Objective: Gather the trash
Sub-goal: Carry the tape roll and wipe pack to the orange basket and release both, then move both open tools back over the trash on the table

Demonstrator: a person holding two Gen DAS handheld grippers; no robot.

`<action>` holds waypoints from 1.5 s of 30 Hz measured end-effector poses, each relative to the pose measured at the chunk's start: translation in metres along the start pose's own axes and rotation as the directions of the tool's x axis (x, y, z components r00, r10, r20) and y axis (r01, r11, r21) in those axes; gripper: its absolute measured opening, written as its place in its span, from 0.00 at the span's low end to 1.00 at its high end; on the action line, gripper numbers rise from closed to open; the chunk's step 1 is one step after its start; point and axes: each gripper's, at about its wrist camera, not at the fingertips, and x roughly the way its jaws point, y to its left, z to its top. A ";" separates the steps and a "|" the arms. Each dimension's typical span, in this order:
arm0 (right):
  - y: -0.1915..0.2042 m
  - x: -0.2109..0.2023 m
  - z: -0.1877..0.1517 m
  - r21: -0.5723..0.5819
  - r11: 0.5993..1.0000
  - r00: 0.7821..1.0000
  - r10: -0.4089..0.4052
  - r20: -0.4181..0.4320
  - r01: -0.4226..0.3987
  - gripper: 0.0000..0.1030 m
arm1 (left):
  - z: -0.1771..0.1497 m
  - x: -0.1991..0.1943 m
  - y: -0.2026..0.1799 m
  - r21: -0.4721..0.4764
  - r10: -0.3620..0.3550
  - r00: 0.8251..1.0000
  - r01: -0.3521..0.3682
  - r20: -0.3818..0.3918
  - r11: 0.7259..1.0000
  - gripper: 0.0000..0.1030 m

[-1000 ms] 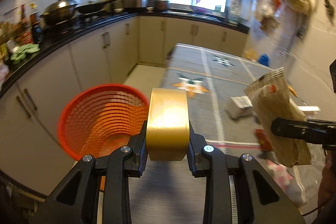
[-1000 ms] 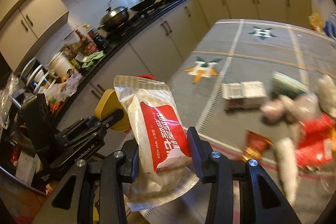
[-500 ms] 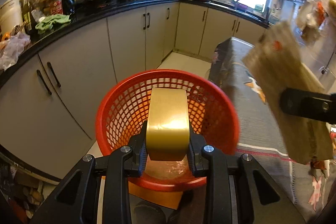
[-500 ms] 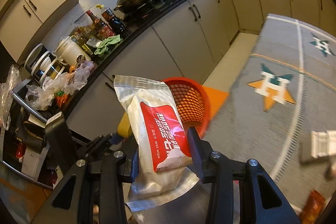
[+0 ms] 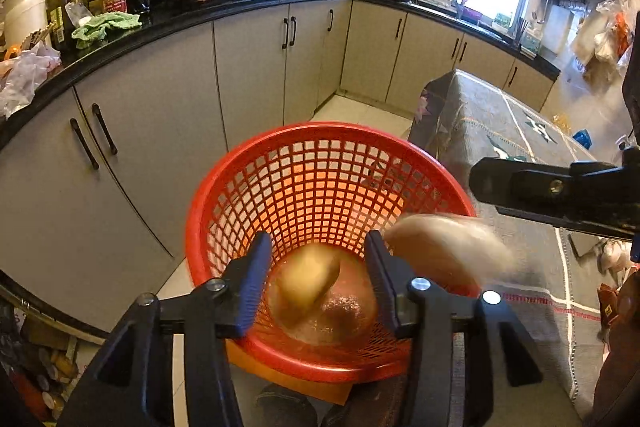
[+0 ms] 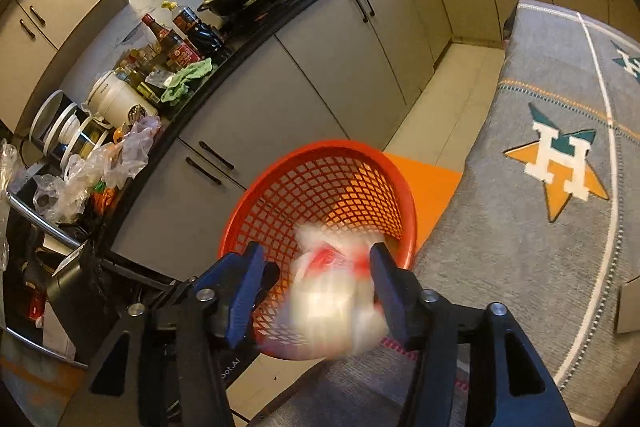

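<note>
Here the grey cabinets (image 5: 248, 75) under a black counter (image 5: 180, 13) curve along the far left, and a table (image 6: 552, 219) in a grey cloth with a star emblem (image 6: 560, 167) fills the right. Just beside its near left corner stands a red basket (image 5: 320, 167). The left gripper (image 5: 316, 279) hangs over it, jaws spread wide and holding nothing; a yellow roll (image 5: 306, 283), blurred, sits low inside the basket between them. The right gripper (image 6: 316, 287) is likewise parted, and a blurred white-and-red packet (image 6: 336, 299) lies between its fingers over the basket's near rim, seemingly loose.
</note>
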 end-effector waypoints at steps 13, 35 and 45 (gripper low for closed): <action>-0.026 -0.084 -0.045 0.005 1.000 0.994 -0.031 0.102 0.030 0.60 | -0.012 -0.049 -0.040 0.050 -0.052 0.996 0.049 0.067 0.998 0.55; -0.145 -0.248 -0.163 0.196 0.944 0.911 -0.312 0.271 0.265 0.60 | -0.068 -0.067 -0.193 0.308 -0.263 0.964 0.264 -0.045 0.914 0.58; -0.183 -0.246 -0.182 0.197 0.923 0.907 -0.369 0.201 0.332 0.48 | -0.084 -0.079 -0.230 0.380 -0.309 0.949 0.312 -0.070 0.871 0.58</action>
